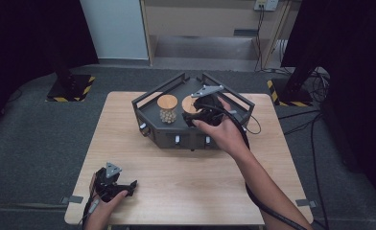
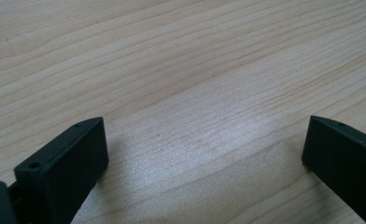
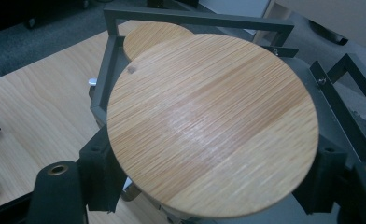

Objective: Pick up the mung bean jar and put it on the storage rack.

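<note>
Your right tool (image 3: 214, 186) clamps the round bamboo-lidded jar (image 3: 209, 126), upright, lid facing up, over the dark metal rack (image 1: 150, 98). Your left tool (image 2: 204, 154) rests wide on the pale wooden bench (image 2: 172, 56).

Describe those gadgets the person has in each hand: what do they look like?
Both are black, chunky handheld tools. The left gripper and the right gripper each carry a grey three-cornered plate on top and end in two blocky black jaws with small screw holes. A black cable trails from each back along the person's forearm. The forearms are bare, with no sleeves in sight.
</note>
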A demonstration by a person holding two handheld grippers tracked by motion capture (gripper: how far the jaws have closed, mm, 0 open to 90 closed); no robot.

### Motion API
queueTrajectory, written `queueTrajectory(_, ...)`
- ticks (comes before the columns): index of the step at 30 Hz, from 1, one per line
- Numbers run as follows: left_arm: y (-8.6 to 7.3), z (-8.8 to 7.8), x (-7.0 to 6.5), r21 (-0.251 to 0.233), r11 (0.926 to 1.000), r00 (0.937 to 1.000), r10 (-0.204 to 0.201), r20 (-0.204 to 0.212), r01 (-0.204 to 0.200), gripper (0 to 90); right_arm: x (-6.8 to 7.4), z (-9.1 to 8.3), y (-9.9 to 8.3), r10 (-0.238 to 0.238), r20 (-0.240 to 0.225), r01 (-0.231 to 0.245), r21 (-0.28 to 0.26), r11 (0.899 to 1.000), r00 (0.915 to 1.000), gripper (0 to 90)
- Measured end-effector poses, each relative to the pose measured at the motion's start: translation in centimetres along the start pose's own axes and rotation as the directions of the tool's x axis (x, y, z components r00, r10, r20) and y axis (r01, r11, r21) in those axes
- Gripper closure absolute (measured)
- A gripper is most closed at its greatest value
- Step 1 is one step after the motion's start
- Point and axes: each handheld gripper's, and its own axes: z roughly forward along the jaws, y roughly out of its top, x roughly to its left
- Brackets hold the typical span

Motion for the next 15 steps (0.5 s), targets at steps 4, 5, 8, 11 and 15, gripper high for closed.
queueTrajectory(4, 0.0, 0.0, 0.0, 0.000, 1.0000, 1.0000, 0.001, 0.000, -0.001, 0.0, -0.3, 0.7, 0.4, -0.002, 0.002, 0.002, 0.019, 1.000, 1.0000, 25.6)
queueTrajectory(5, 0.0, 0.0, 0.0, 0.001, 1.0000, 1.0000, 0.001, 0.000, -0.001, 0.0, -0.3, 0.9, 0.5, -0.001, 0.003, 0.001, 0.022, 1.000, 1.0000, 25.6)
queueTrajectory(8, 0.0, 0.0, 0.0, 0.000, 1.0000, 1.0000, 0.001, 0.001, -0.001, 0.0, -0.7, 1.3, 0.6, 0.013, 0.000, -0.013, 0.028, 1.000, 0.9999, 25.6)
queueTrajectory(11, 0.0, 0.0, 0.0, 0.001, 1.0000, 1.0000, 0.002, 0.001, -0.002, 0.0, -1.0, 1.7, 0.7, 0.013, 0.004, -0.013, 0.028, 1.000, 0.9999, 25.5)
queueTrajectory(15, 0.0, 0.0, 0.0, 0.001, 1.0000, 1.0000, 0.001, 0.001, -0.001, 0.0, -1.2, 2.2, 0.8, 0.018, 0.010, -0.018, 0.036, 0.999, 0.9998, 25.6)
